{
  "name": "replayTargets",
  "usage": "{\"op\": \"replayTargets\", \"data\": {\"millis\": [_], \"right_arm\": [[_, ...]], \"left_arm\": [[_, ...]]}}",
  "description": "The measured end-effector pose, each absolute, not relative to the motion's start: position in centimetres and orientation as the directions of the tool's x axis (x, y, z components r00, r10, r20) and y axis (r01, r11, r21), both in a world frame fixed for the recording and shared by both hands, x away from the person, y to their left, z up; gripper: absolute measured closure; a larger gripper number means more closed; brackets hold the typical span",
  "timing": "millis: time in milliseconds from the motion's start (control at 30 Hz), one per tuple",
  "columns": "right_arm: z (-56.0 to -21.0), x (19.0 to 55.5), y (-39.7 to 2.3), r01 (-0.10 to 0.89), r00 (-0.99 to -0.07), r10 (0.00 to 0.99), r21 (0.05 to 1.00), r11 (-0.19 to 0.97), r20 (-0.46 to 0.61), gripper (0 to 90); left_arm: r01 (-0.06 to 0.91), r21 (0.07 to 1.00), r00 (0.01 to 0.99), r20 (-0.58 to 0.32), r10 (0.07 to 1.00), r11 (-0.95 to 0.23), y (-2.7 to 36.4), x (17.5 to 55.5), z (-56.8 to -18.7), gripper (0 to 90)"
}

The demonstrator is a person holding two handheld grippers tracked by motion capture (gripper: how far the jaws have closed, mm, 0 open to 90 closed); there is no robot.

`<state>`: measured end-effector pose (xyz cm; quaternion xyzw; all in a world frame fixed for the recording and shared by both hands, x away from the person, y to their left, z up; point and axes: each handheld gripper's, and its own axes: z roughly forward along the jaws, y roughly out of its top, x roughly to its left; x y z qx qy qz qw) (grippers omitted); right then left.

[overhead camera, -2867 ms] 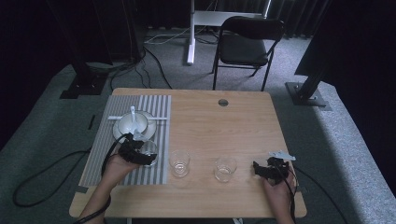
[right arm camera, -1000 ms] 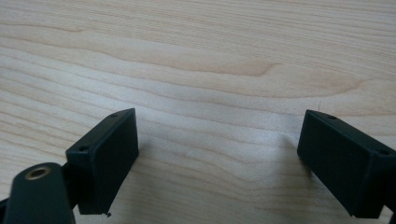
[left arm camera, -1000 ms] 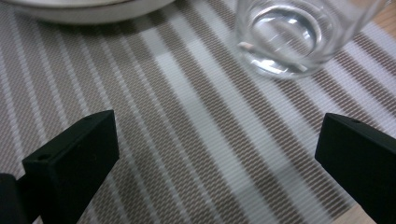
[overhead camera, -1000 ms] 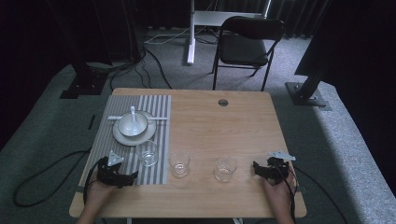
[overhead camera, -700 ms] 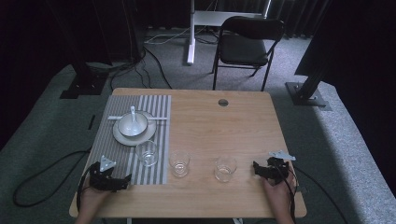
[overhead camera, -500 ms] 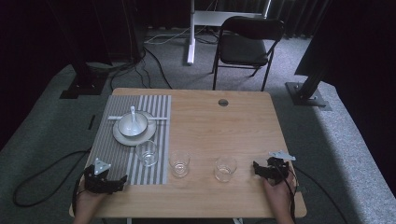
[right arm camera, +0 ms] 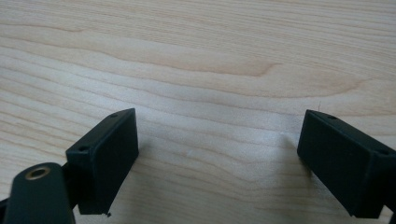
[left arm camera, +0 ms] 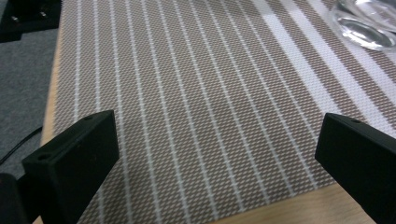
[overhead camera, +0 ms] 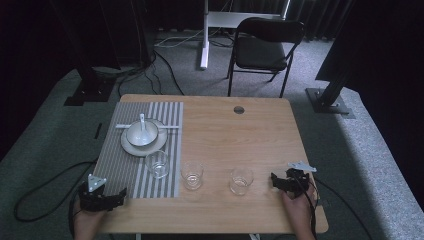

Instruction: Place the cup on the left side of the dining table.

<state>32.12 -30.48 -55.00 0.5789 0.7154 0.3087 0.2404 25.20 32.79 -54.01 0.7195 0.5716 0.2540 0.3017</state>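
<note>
1. Grippers at rest: I have the left gripper (overhead camera: 101, 198) low at the table's 7 o'clock corner, over the near edge of the striped placemat (overhead camera: 120, 170), jaws spread wide with nothing between them.
2. The right gripper (overhead camera: 289, 182) sits at 4 o'clock on bare wooden table (overhead camera: 240, 135), jaws equally wide apart and empty — plain wood grain lies between them in the right gripper view.
3. Three clear glasses stand near the front: one glass on the mat (overhead camera: 157, 164), just at 5 o'clock of the plate (overhead camera: 131, 146) and its white bowl (overhead camera: 141, 133); a middle glass (overhead camera: 192, 175) on the wood; a right-hand glass (overhead camera: 241, 180) nearest my right gripper.
4. My read is that the right-hand glass is next — it lies at 9 o'clock from the right jaws, near but not touching.
5. To do it well, I would slide in level, straddle the glass at mid-height, and close gently, since thin smooth glass may slip or tip.
</note>
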Motion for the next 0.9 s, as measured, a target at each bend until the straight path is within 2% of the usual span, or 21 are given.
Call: {"op": "replayTargets", "data": {"millis": [600,900], "right_arm": [[-55.0,32.1,-30.5,0.680,-0.214,0.977,0.720,0.139,0.014,12.0],[-55.0,32.1,-30.5,0.680,-0.214,0.977,0.720,0.139,0.013,12.0]], "left_arm": [[0.631,0.775,0.061,-0.003,0.998,-0.036,33.9,23.9,-54.0,0.2],[0.635,0.772,0.046,-0.004,0.999,-0.026,34.1,23.9,-54.3,0.2]]}}
